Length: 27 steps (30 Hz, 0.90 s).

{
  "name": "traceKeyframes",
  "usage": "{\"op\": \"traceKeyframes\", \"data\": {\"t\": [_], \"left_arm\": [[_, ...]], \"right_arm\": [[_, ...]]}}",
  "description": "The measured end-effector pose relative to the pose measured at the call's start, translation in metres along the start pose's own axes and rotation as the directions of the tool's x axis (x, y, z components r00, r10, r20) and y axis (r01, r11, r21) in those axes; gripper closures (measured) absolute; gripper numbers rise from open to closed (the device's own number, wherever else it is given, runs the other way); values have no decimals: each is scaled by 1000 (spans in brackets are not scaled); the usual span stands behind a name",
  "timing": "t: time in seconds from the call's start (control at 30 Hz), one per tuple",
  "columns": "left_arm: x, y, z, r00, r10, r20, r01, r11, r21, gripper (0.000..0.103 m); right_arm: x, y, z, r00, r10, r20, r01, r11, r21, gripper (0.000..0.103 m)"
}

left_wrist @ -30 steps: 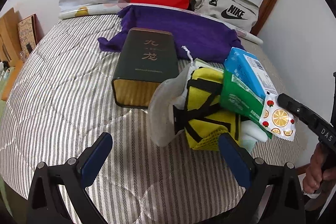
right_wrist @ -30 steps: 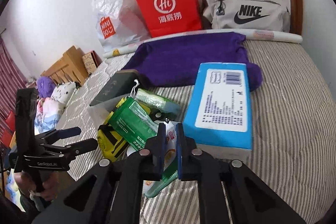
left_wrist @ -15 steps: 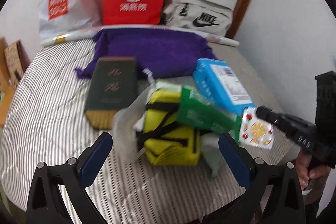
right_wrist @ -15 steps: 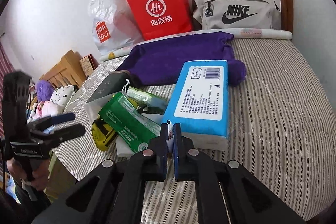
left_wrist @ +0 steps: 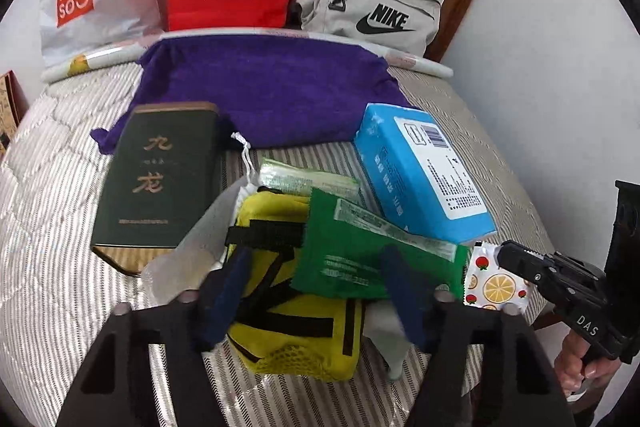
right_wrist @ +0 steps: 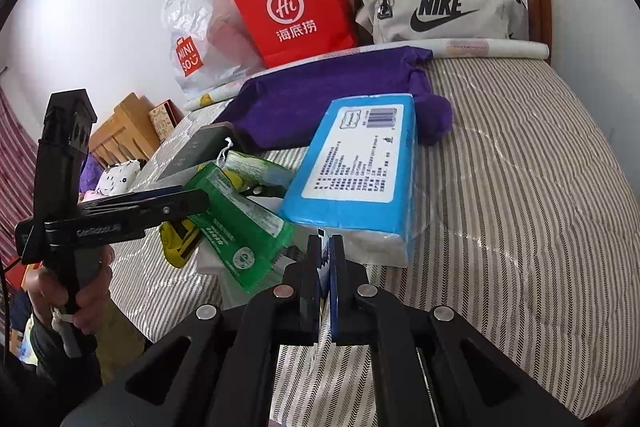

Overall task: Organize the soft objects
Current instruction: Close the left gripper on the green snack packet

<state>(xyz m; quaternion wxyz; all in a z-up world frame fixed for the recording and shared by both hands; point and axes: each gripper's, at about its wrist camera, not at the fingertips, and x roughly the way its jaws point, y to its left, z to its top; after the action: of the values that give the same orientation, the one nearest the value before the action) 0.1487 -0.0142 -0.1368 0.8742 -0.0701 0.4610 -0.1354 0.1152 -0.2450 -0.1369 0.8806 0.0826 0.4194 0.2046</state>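
With its jaws pinching the fruit-print packet (left_wrist: 496,285) at lower right, the right gripper (right_wrist: 325,255) steadied the pile on the bed (right_wrist: 520,187), while the left gripper (left_wrist: 316,291), jaws just narrowing yet untouching, straddled the yellow pouch (left_wrist: 296,339) at center, presumably to lift it.

The left tool (left_wrist: 316,287) has just been closing, jaws half apart; the right tool (right_wrist: 325,247) is clamped tight, both angled downward.
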Motion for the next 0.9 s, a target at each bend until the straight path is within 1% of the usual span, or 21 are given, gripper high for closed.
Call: {"op": "traceKeyframes", "data": {"t": [0.07, 0.13, 0.17, 0.2, 0.23, 0.3, 0.37, 0.47, 0.53, 0.6, 0.7, 0.73, 0.8, 0.83, 0.9], "left_arm": [[0, -1, -1, 1000, -18, -1, 18, 1000, 0, 53], [-1, -3, -2, 1000, -5, 5, 5, 1000, 16, 58], [-1, -4, -2, 1000, 0, 7, -1, 1000, 21, 66], [-1, -4, -2, 1000, 0, 7, 0, 1000, 23, 70], [-1, -3, -2, 1000, -5, 4, 5, 1000, 18, 72], [0, -1, -3, 1000, -10, 0, 10, 1000, 6, 78], [0, 2, -4, 1000, -16, -7, 16, 1000, -6, 78], [0, 10, -5, 999, -48, -15, 48, 998, -47, 78], [-4, 13, -6, 999, -50, -4, 50, 997, -63, 78], [-11, 10, -7, 999, -46, 4, 46, 998, -33, 78], [-19, 6, -4, 998, -50, 28, 50, 999, -11, 77], [-20, 4, -2, 998, -57, 36, 57, 998, -4, 74], [-19, 0, 4, 998, -54, 37, 54, 998, 11, 57], [-18, 0, 6, 998, -52, 40, 51, 999, 16, 53], [-17, -2, 9, 997, -54, 47, 53, 998, 26, 53]], "right_arm": [[2, -1, -1, 1000, -9, -5, 9, 1000, -4, 99], [3, -2, -3, 1000, -11, -16, 11, 1000, -7, 99], [5, -3, -4, 1000, -14, -22, 13, 1000, -6, 99], [6, -4, -5, 1000, -18, -26, 17, 1000, -4, 99], [6, -5, -6, 999, -19, -30, 19, 1000, -3, 99], [9, -6, -8, 999, -25, -40, 25, 1000, -1, 99], [10, -5, -10, 999, -27, -47, 26, 1000, -5, 99], [14, -2, -13, 998, -26, -57, 25, 1000, -15, 99], [15, 0, -13, 998, -28, -63, 27, 999, -19, 99], [16, 1, -14, 997, -34, -65, 32, 999, -26, 99], [16, -1, -14, 997, -37, -67, 35, 999, -21, 99], [16, -1, -14, 997, -36, -68, 35, 999, -18, 99], [16, -1, -14, 997, -35, -68, 34, 999, -18, 99], [16, -1, -14, 997, -36, -68, 35, 999, -20, 99], [17, -2, -14, 997, -39, -69, 38, 999, -21, 99]]}}
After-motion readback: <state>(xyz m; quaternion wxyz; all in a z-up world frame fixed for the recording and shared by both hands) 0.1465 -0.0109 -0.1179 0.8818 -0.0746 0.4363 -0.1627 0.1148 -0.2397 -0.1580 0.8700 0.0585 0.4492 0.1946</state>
